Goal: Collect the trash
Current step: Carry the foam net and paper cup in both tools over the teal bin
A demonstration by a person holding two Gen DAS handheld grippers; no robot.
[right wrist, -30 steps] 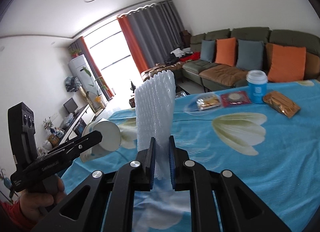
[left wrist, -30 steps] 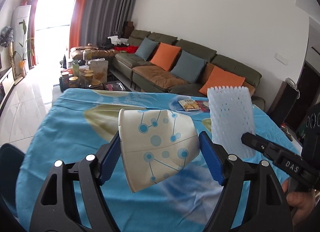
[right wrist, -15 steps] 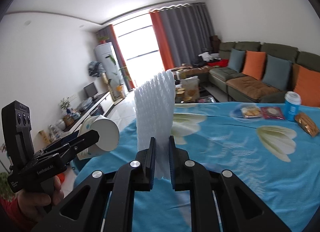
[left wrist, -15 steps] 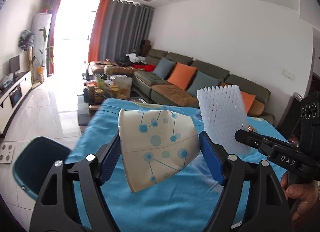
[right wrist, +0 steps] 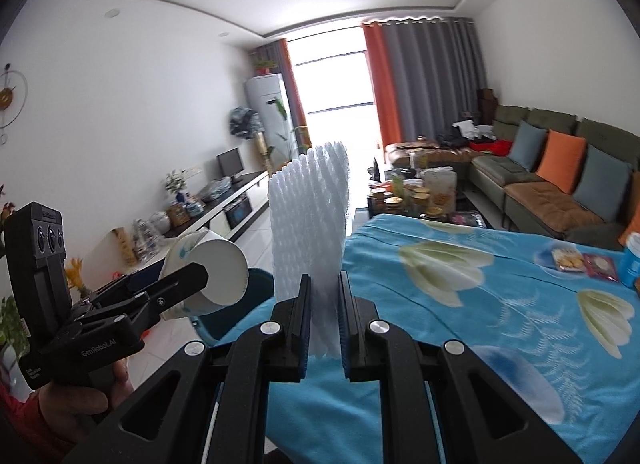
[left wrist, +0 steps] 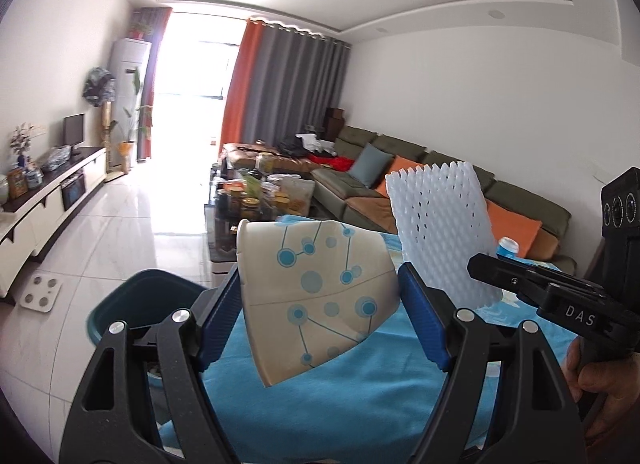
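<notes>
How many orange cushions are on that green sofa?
2 show in the right wrist view: one orange cushion between two grey-blue cushions, another orange cushion cut off by the picture's right edge. More may be hidden.

White foam net (right wrist: 308, 232) upright between narrow jaws, above blue floral tablecloth (right wrist: 500, 304); paper cup (right wrist: 212, 272) left.

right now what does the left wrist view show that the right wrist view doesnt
Only the left wrist view shows the white scale on the floor and the printed side of the paper cup in the left tool.

Only the right wrist view shows the snack packets on the blue tablecloth, the wall clock, and the cup's open mouth.

Both show the cup, the white foam net pinched in the right tool, the teal bin beside the table, and the green sofa.
</notes>
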